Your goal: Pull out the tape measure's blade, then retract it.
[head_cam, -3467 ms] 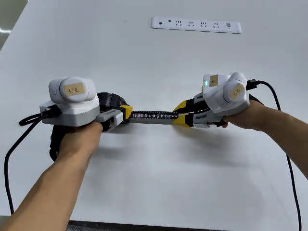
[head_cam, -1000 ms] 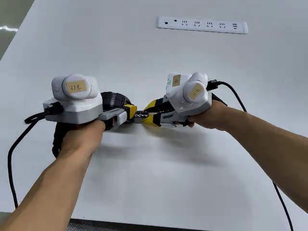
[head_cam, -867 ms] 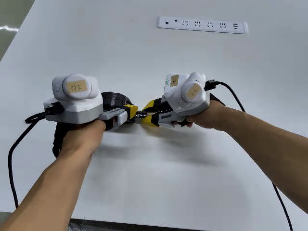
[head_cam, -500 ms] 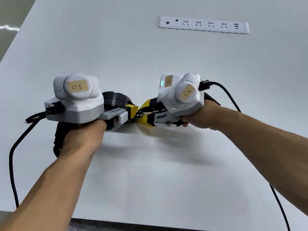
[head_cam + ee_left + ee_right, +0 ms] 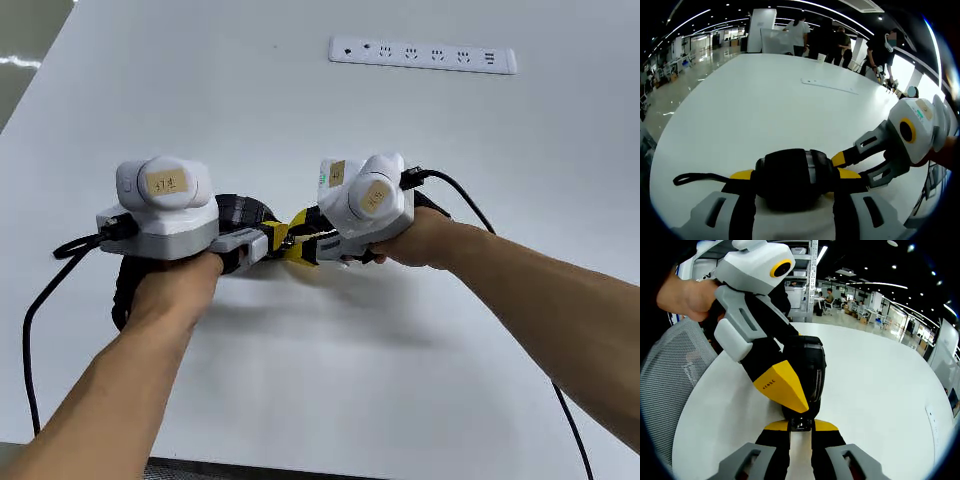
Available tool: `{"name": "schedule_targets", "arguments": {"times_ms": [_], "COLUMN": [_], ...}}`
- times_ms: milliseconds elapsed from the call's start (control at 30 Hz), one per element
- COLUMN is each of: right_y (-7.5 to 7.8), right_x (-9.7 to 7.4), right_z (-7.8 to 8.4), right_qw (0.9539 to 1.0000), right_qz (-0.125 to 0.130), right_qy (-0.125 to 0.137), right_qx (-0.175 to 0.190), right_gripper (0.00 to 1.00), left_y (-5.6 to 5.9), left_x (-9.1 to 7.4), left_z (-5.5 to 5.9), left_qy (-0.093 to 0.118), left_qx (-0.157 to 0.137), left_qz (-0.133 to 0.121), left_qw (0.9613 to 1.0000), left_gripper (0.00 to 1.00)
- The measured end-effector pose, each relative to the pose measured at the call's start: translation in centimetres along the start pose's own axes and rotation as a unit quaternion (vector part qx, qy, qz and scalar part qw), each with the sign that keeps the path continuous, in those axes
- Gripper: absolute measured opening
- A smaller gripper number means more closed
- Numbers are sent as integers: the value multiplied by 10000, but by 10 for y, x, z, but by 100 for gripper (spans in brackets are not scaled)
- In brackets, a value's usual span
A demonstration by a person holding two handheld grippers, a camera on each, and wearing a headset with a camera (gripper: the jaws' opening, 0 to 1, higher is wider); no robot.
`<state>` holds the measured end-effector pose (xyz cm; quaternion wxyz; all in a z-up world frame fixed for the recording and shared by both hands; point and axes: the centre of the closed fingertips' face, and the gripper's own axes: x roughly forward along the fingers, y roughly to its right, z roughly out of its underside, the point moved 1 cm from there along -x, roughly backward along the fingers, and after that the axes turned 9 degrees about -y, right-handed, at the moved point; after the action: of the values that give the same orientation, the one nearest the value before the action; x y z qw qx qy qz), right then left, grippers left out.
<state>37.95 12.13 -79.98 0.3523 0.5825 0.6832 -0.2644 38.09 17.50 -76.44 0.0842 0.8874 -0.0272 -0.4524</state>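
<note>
One black tape measure [image 5: 809,369], blade [image 5: 800,425] retracted

The right gripper [image 5: 801,432] is seen rising from the bottom centre of the frame, its yellow-tipped jaws drawn close together on the small dark end hook [image 5: 801,424] of the blade. Just above, at the centre, the black tape measure [image 5: 811,367] is clamped by the left gripper [image 5: 787,387], which is held by a hand [image 5: 685,297] at the upper left. A white table [image 5: 880,390] is spread beneath them, and a grey mesh chair [image 5: 670,390] is seen at the left edge.
</note>
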Motion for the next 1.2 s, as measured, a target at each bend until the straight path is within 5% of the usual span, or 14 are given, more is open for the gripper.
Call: {"name": "schedule_targets", "arguments": {"times_ms": [1200], "right_y": [0], "right_x": [-25], "right_z": [16], "right_qw": [9991], "right_qz": [126], "right_qy": [-189], "right_qx": [366], "right_gripper": [28], "left_y": [-2], "left_x": [-5], "left_z": [7], "left_qy": [-258], "left_qx": [387], "left_qz": [87], "left_qw": [9989], "left_gripper": [69]}}
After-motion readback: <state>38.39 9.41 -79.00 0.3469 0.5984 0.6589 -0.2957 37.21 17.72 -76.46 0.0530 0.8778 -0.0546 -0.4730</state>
